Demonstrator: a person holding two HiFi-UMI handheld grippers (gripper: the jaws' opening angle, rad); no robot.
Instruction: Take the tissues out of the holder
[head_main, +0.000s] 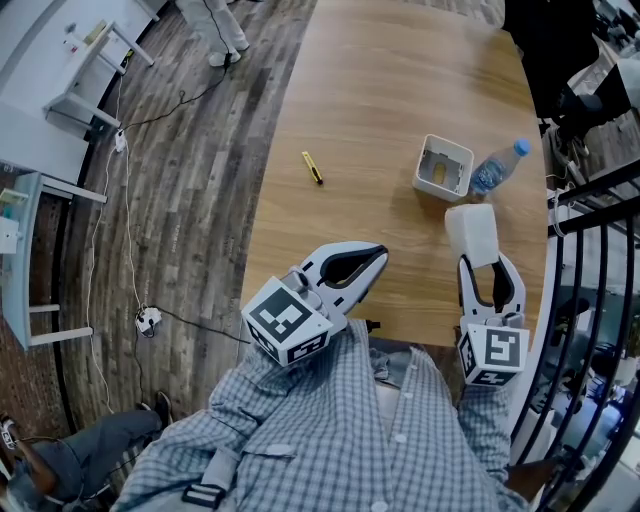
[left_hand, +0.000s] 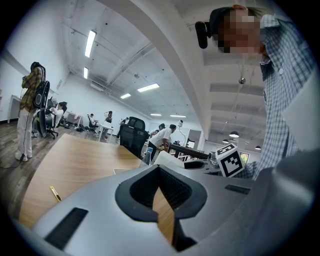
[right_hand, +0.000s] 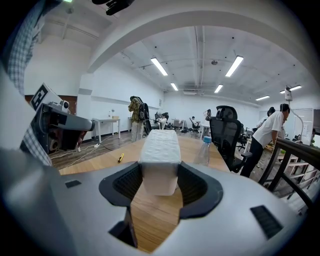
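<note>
With the tissue pack (head_main: 472, 232) pinched in the right gripper (head_main: 487, 268) and clear of the holder (head_main: 443, 166) at eleven o'clock, the next move is probably setting it on the desk (head_main: 380, 90), while the left gripper (head_main: 377, 256) stays out of it, pressed together and empty.

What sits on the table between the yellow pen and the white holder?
Nothing; the head view shows bare table between the yellow pen and the white holder. The water bottle lies on the holder's other side.

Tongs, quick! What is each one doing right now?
Left tongs: closed, holding nothing.
Right tongs: closed on the white tissue pack.
</note>
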